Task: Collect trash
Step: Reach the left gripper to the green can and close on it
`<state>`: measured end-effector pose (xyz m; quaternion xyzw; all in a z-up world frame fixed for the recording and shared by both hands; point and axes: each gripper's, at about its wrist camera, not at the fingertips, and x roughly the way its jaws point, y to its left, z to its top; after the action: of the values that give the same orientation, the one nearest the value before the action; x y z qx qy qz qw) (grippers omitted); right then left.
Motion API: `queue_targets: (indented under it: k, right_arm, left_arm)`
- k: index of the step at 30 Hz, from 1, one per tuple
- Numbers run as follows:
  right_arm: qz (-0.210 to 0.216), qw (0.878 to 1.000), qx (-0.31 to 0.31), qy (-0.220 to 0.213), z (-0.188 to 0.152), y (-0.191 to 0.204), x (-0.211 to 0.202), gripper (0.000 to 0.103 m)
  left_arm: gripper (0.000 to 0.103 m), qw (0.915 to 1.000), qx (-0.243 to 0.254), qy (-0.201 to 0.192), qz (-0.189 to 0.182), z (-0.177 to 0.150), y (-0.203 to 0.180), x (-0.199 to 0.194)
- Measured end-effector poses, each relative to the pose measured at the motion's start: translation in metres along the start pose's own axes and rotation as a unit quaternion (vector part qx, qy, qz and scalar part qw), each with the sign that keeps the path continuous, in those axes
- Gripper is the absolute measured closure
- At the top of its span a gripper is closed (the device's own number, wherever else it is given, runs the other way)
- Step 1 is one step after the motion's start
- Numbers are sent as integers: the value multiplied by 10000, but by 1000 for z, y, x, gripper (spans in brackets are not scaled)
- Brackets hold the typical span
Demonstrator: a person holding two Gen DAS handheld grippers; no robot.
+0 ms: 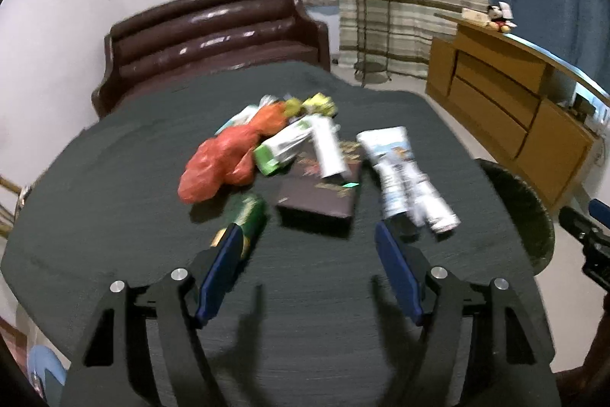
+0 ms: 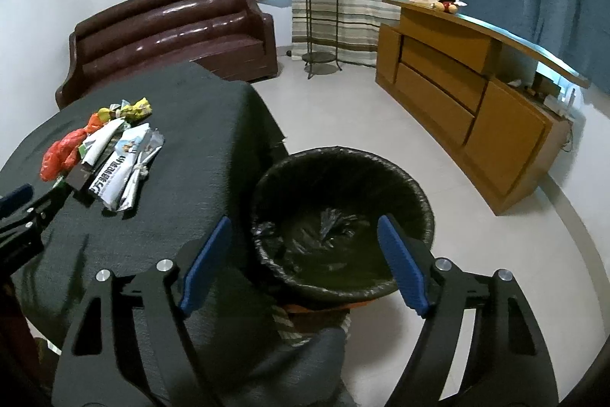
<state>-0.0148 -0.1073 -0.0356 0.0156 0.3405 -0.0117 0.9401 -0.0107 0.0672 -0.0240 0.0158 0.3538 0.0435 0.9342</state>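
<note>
A pile of trash lies on the dark-clothed table: an orange plastic bag, a green-and-white carton, a white tube, a dark brown box, a white-and-blue crumpled pack, a green can and yellow wrappers. My left gripper is open and empty, just short of the box. The pile also shows in the right wrist view. My right gripper is open and empty above the black-lined trash bin.
The bin stands at the table's right edge. A brown sofa is behind the table. A wooden sideboard lines the right wall, a plant stand is at the curtain. Pale floor lies between them.
</note>
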Motion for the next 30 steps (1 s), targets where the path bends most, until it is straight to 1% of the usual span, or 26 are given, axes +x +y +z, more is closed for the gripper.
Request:
queue_targets:
  k: [4,8,11,13,16,18,19,21,22,25,27,30]
  right_arm:
    - [70,10000,-60,-2,6,13,5,26]
    - [159,9998,-149,12,10,28,12,26]
    - [231,9995,-209,33,11,36,16,26]
    - [271,9993,-242,59,12,41,19,26]
    - [329,9991,-245,101,13,45,23,26]
    - [360,9990,-245,108,13,48,24,26]
    - [368,9990,-243,105,14,48,24,26]
    - [368,9990,-248,99,14,50,25,26]
    - [368,9990,-250,105,14,50,25,26]
    - [364,9989,-259,122,14,53,27,26]
    - [355,9989,-268,124,15,54,27,26]
    - [374,9989,-266,107,16,54,28,26]
  left_arm:
    - [33,9998,-102,108,152,-5,21,4]
    - [33,9992,-227,246,214,-4,40,9]
    - [35,9988,-279,354,176,-5,48,12]
    - [38,9983,-306,503,43,-1,49,16]
    - [44,9970,-299,704,-63,0,49,22]
    - [52,9961,-314,811,-123,2,48,25]
    - [54,9957,-329,844,-170,3,48,26]
    - [60,9959,-322,834,-158,4,47,25]
    - [61,9960,-298,825,-147,5,46,26]
    - [69,9967,-202,788,-73,6,43,26]
    - [76,9970,-177,757,-56,8,42,27]
    - [78,9971,-192,730,-72,9,43,27]
